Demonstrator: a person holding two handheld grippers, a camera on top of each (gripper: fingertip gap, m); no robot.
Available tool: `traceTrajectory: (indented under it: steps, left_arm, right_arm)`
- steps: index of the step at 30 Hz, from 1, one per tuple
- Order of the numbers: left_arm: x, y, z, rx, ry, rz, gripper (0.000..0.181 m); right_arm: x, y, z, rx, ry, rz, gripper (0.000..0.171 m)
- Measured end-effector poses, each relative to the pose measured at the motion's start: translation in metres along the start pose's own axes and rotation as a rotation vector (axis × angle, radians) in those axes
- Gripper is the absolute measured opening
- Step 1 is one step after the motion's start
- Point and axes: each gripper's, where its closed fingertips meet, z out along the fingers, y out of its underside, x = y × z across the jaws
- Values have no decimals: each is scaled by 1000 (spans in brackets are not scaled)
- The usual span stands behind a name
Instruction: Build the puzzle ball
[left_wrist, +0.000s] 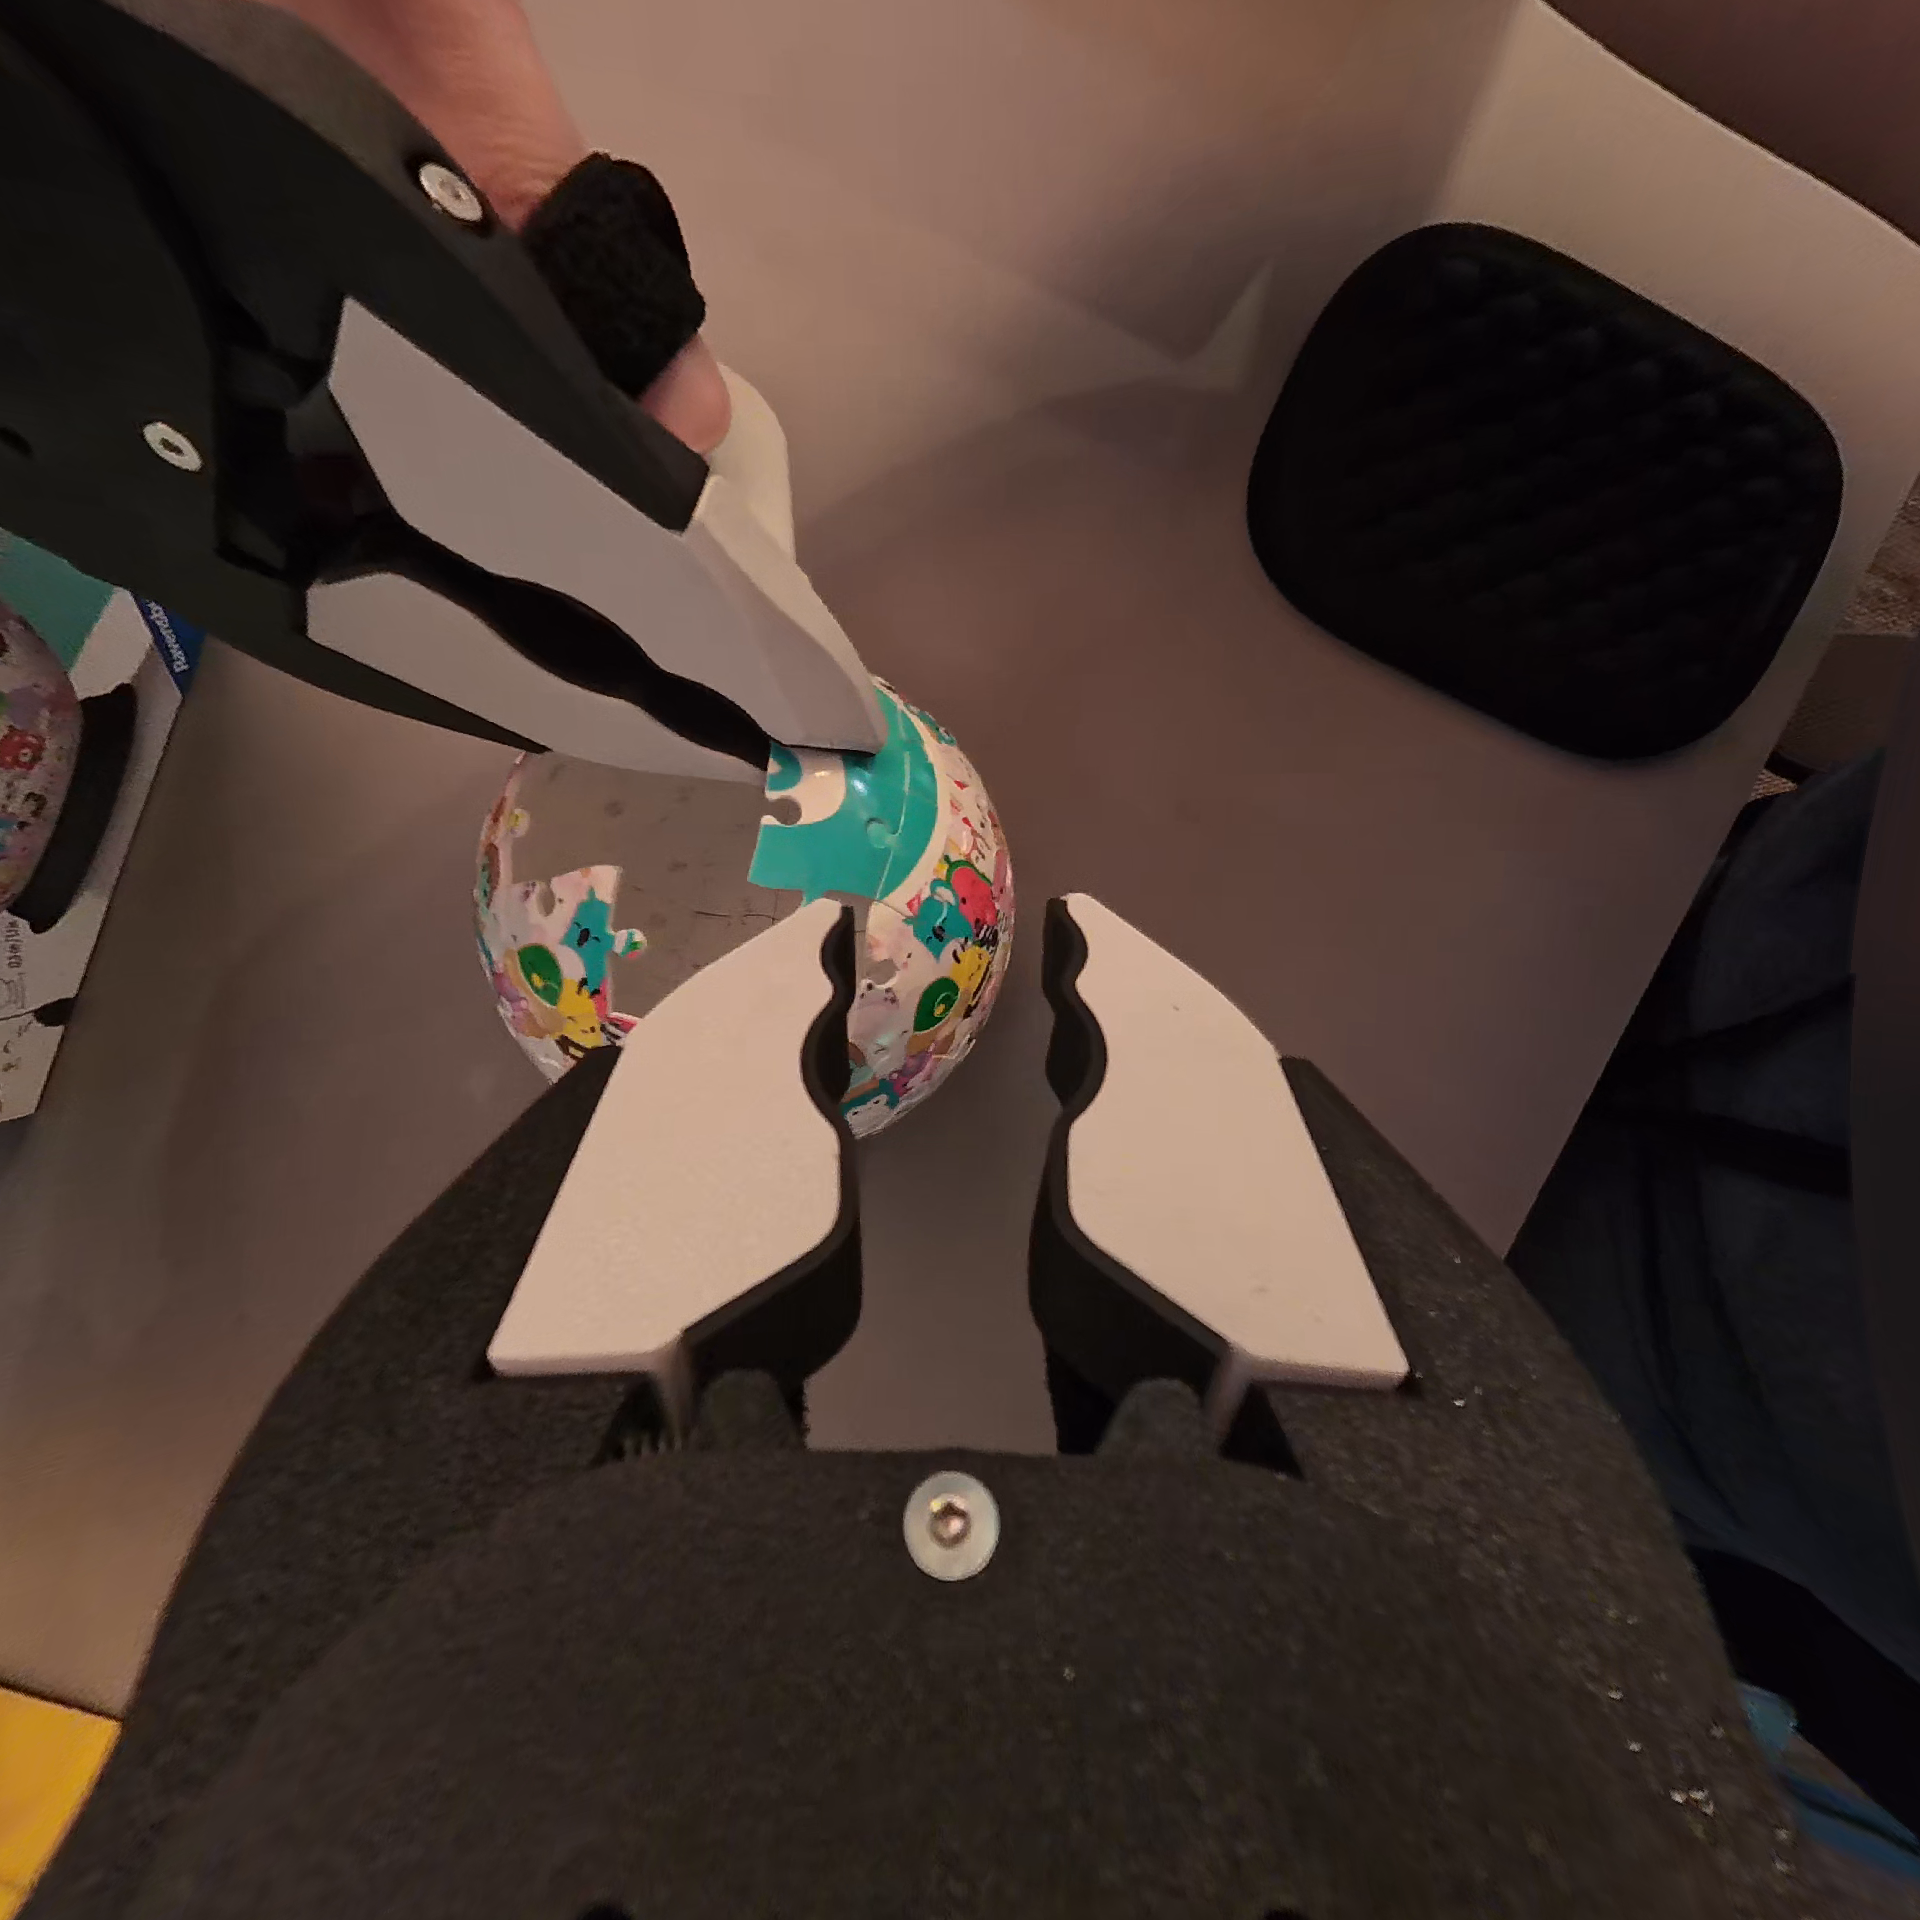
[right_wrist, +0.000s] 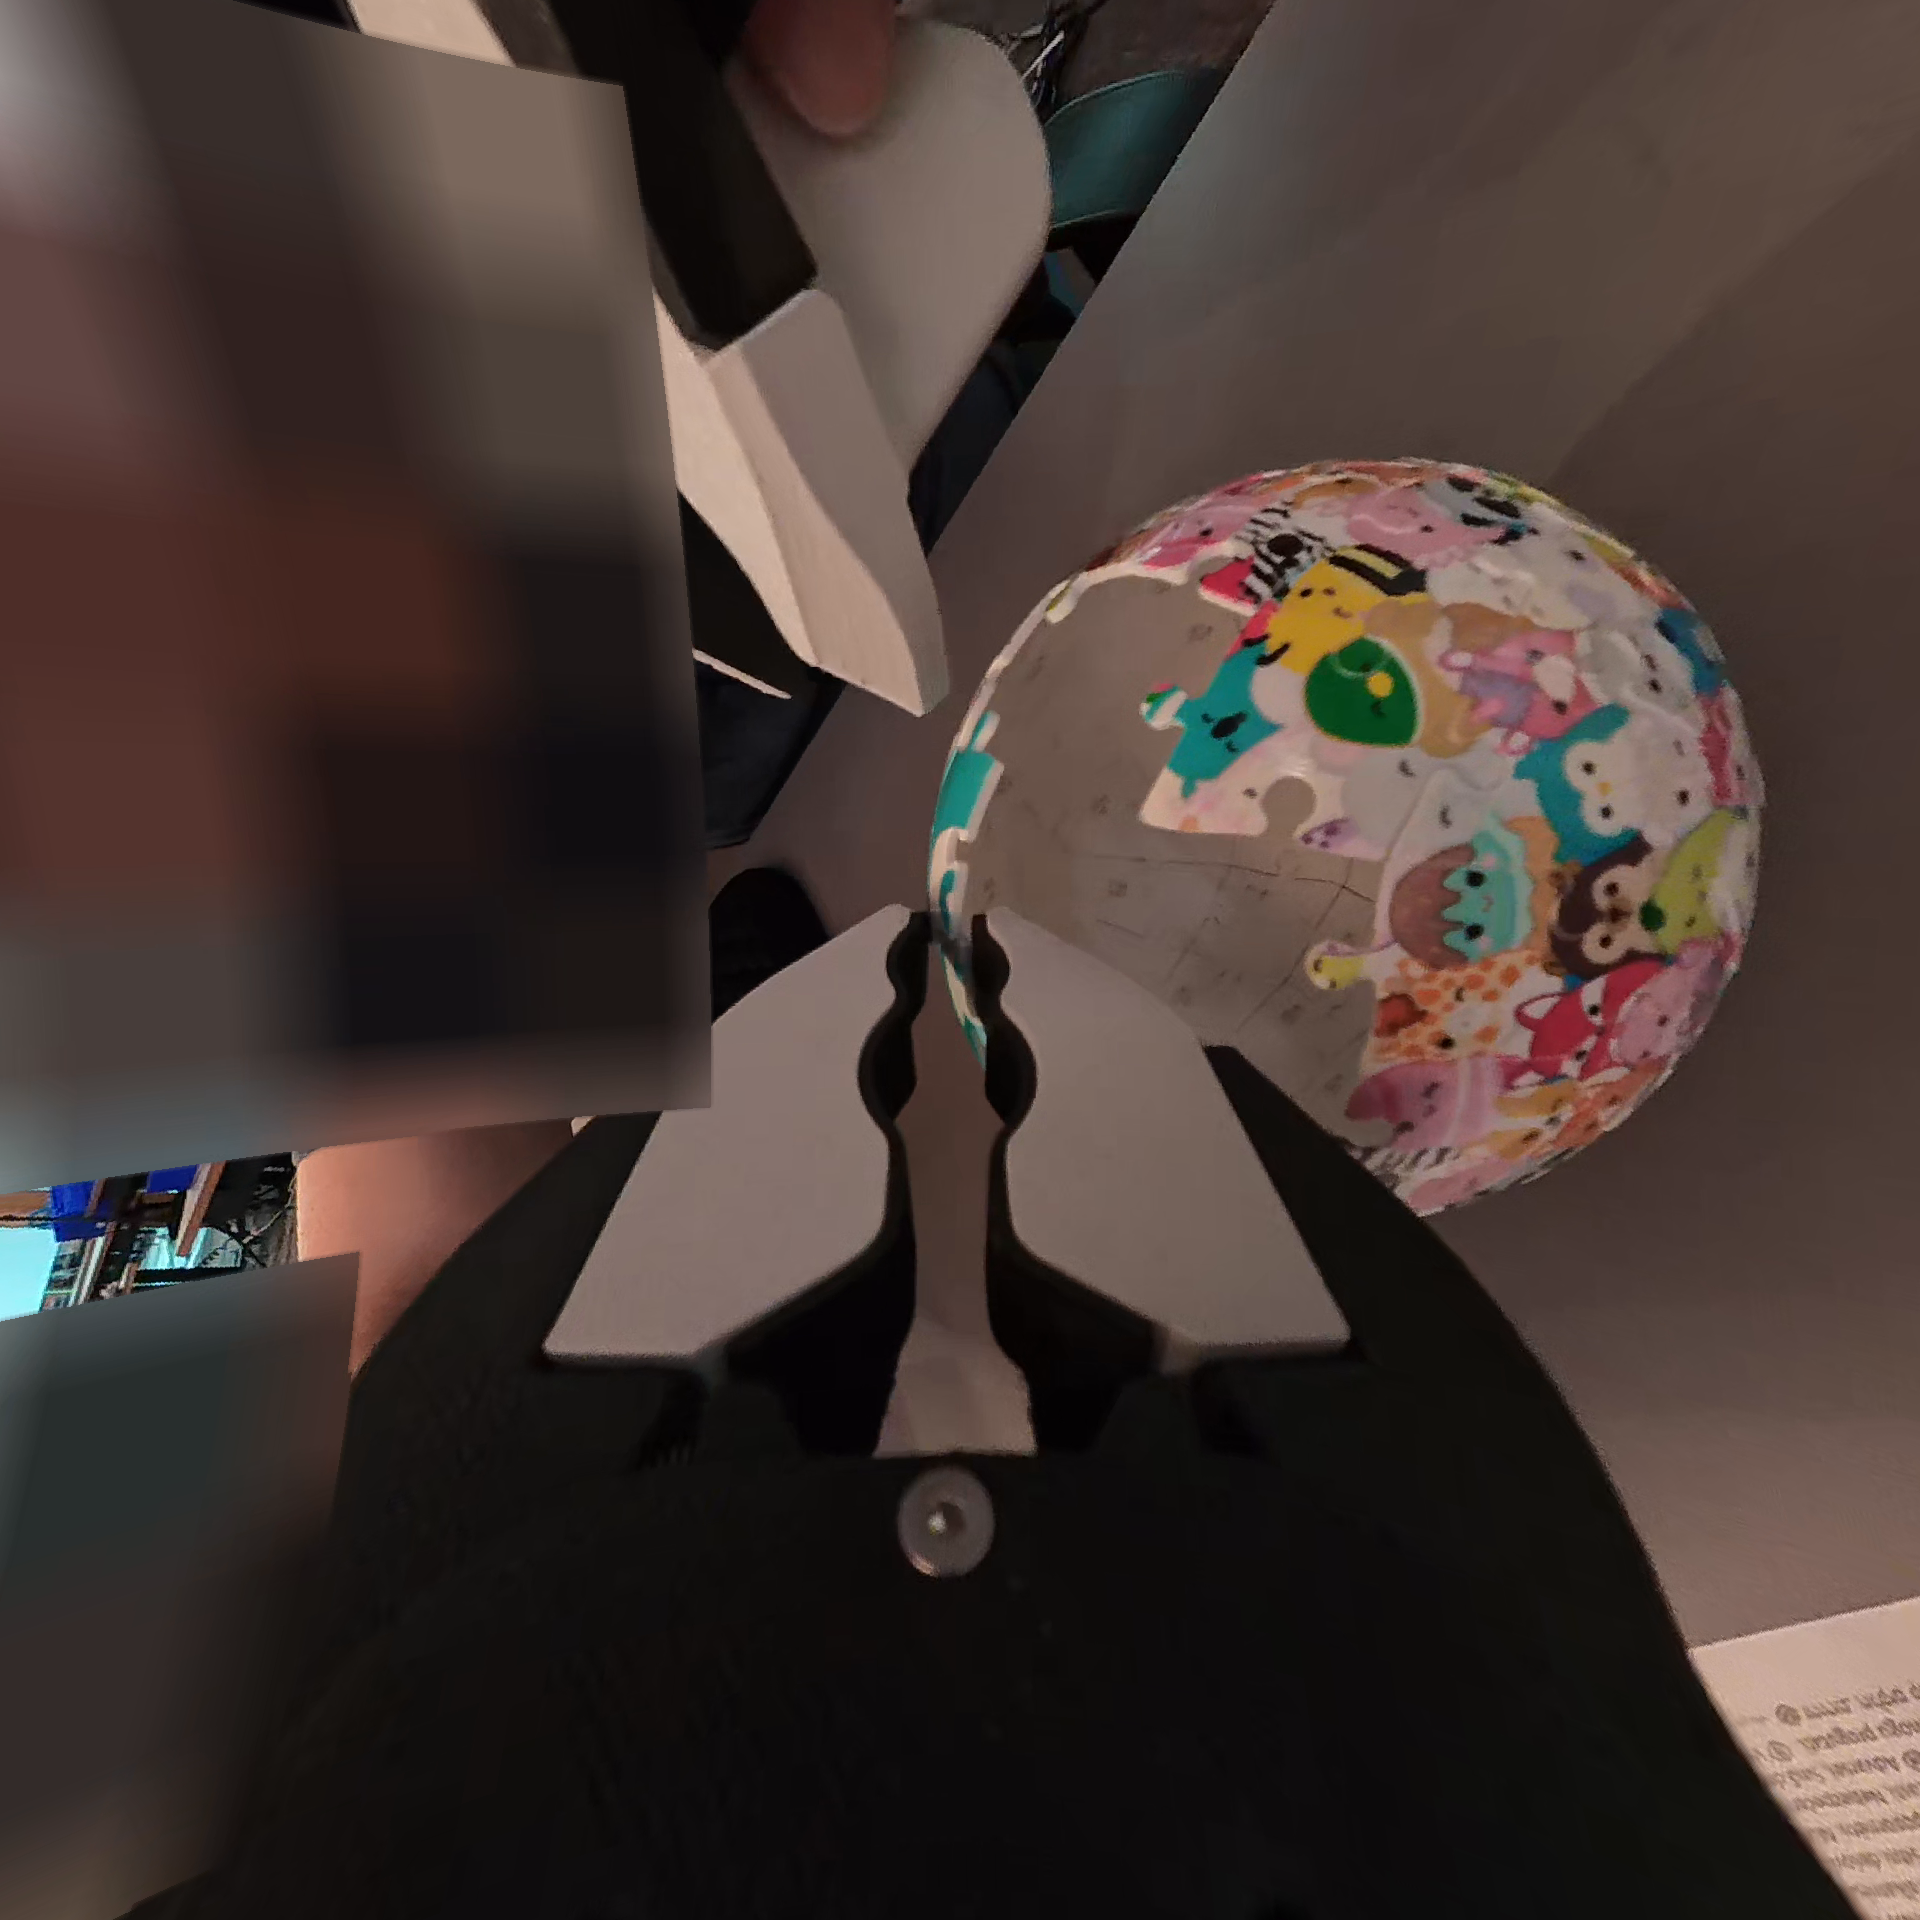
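Note:
The puzzle ball (left_wrist: 935, 935) stands on the white table, partly built. It is covered in colourful cartoon figures, and a large opening shows its grey inside (right_wrist: 1174, 894). A teal and white piece (left_wrist: 831, 821) sits at the rim of the opening on top. My right gripper (left_wrist: 821, 753) comes in from the upper left and is shut on this piece; in its own view the gripper (right_wrist: 948, 925) pinches the teal rim (right_wrist: 951, 810). My left gripper (left_wrist: 948, 914) is open and empty just in front of the ball, its jaws apart. One of its fingers (right_wrist: 831, 540) shows in the right wrist view.
A black square pad (left_wrist: 1538, 488) lies at the back right. The puzzle box (left_wrist: 62, 790) stands at the left edge. A printed sheet (right_wrist: 1829, 1745) lies on the table. A person's dark clothing (left_wrist: 1714, 1143) is beside the table's right edge. The gap from one gripper's tips to the other's is roughly 4 centimeters.

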Motion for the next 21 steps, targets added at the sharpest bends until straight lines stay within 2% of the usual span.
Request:
traceTrajectory:
  steps: [8,10,16,21]
  left_arm:
    - [5,-3,-2,1,-1,9,34]
    - [5,-4,-2,3,-3,8,34]
    - [6,-5,-2,13,-8,8,34]
    - [1,-8,-8,25,-44,39,34]
  right_arm:
    - [0,0,2,-6,52,-13,10]
    - [-1,1,2,-17,77,-24,16]
    - [1,-2,-5,5,240,-98,23]
    - [0,-6,-25,78,458,-160,29]
